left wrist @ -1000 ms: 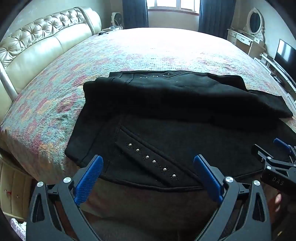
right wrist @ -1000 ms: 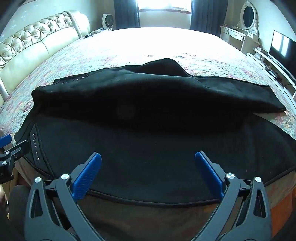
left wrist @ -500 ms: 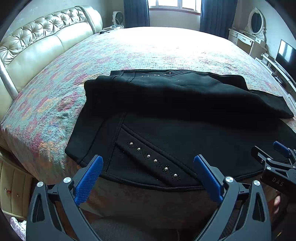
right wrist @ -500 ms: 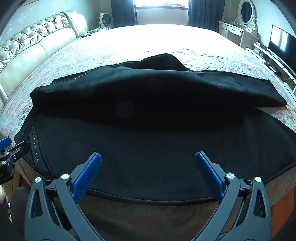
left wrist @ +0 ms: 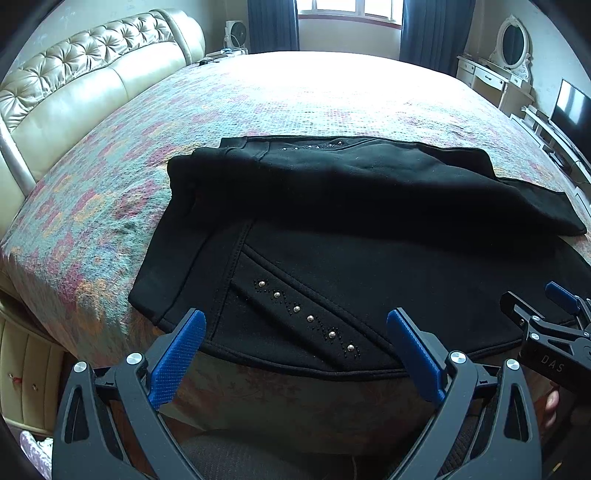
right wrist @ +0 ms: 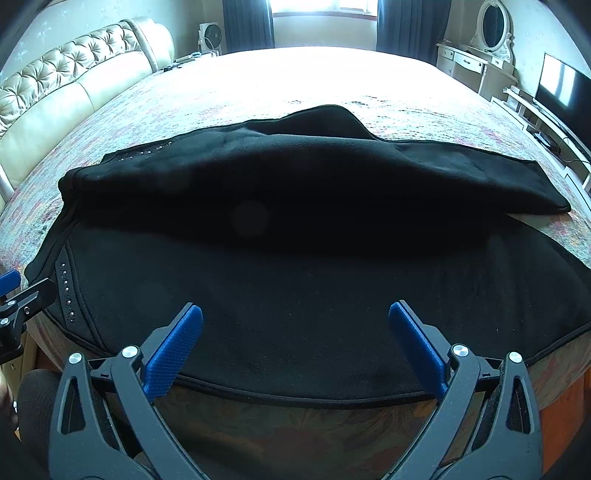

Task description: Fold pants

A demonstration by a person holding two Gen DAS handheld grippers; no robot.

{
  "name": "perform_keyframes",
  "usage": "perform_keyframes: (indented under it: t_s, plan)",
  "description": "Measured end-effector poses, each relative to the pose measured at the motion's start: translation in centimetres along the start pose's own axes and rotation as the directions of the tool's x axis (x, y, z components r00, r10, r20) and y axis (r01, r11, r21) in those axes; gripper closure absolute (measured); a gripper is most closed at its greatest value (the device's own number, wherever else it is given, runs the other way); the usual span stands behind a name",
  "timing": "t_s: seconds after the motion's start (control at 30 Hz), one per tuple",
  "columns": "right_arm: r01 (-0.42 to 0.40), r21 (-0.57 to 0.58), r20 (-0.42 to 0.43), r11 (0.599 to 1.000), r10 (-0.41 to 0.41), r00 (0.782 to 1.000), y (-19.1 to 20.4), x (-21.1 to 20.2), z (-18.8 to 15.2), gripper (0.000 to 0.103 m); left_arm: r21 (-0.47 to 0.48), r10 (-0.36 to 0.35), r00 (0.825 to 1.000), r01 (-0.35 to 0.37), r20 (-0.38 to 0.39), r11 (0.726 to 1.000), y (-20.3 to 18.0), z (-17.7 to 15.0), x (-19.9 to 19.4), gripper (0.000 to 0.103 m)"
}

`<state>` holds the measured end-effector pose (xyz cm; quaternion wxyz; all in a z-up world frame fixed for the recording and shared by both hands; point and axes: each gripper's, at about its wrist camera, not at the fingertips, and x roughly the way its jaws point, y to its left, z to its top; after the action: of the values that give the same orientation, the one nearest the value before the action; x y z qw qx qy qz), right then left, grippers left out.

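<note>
Hovering left gripper (left wrist: 295, 354): at 6 o'clock in its own view, blue fingers (left wrist: 177, 358) spread wide, nothing between them, poised just short of the near hem by the studded pocket.
Right gripper (right wrist: 295, 347): at 6 o'clock in the right wrist view, fingers (right wrist: 173, 354) likewise spread wide and empty, above the near edge of the cloth; its tip also shows at 4 o'clock in the left wrist view.
Pants (left wrist: 332, 236): black, lying across the near part of the bed, one layer folded over the other lengthwise so a thick ridge runs from 9 to 3 o'clock through the middle of both views.
Studded pocket (left wrist: 306, 314): a slanted seam with a row of small metal studs, on the lower layer, just ahead of the left fingers.
Waistband end: toward 9 o'clock, with a second line of studs on the far layer near 12 o'clock.
Leg end: toward 3 o'clock, resting flat on the cover.
Bed (left wrist: 295, 96): wide, with a mottled pink and green cover, stretching to 12 o'clock.
Headboard (left wrist: 74, 85): cream, tufted, at 10 o'clock.
Dresser (left wrist: 495, 74): white, with an oval mirror, at 2 o'clock.
Television (left wrist: 572, 110): dark screen at 3 o'clock, beyond the bed.
Window (left wrist: 347, 7): bright, between dark curtains at 12 o'clock.
</note>
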<state>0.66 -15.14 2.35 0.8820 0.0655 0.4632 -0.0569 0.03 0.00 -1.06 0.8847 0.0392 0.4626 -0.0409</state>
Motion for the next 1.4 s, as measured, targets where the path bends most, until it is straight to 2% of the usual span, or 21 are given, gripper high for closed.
perform_keyframes:
  t_s: [1.4]
  plan:
    - [-0.002,0.008,-0.011,1.0,0.002,1.0,0.16,0.32,-0.1,0.002,0.004,-0.007,1.0,0.007,-0.015,1.0,-0.13,-0.13,0.18,0.005]
